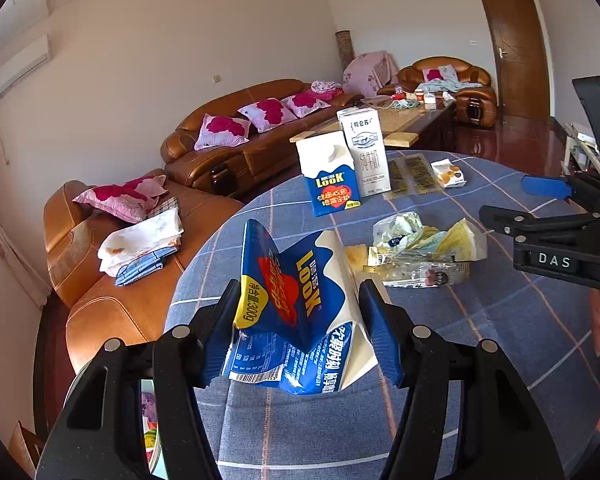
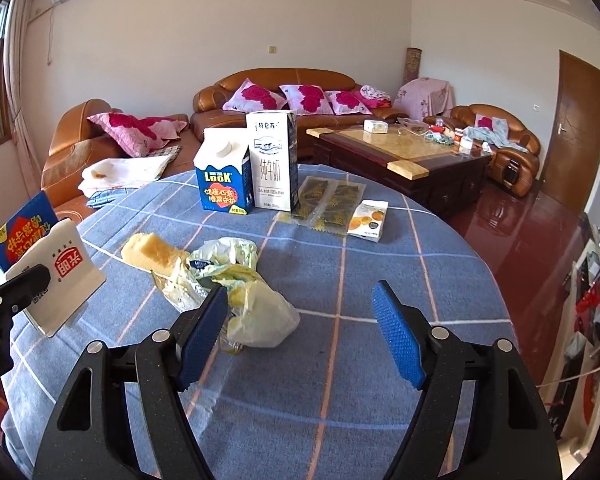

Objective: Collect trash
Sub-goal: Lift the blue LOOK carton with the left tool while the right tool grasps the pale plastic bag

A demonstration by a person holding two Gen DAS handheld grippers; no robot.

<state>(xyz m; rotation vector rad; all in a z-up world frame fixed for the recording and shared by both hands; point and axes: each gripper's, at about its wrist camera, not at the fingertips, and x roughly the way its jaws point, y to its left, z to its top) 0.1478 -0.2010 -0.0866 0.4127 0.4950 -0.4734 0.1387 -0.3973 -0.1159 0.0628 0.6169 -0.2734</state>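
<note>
The crushed blue-and-white carton (image 1: 296, 308) sits squarely between the blue pads of the left gripper (image 1: 298, 312), lifted clear of the blue checked tablecloth (image 1: 480, 340) and clamped on both flanks; its sides are dented inward, a red heart and yellow weight label face the left wrist camera, and the bar code hangs at its lower edge. In the right wrist view the same carton shows at the left edge, its white side with a red seal turned outward. Just beyond the carton on the cloth lies a heap of crumpled yellowish wrappers (image 2: 236, 280) with a piece of yellow sponge-like cake (image 2: 150, 254). The right gripper (image 2: 300, 336) hovers over the cloth beside that heap, jaws spread wide and empty, its left pad overlapping the wrappers in the picture. Farther beyond the carton stand an upright blue carton (image 2: 224, 176) and a tall white milk box (image 2: 272, 160), side by side.
</note>
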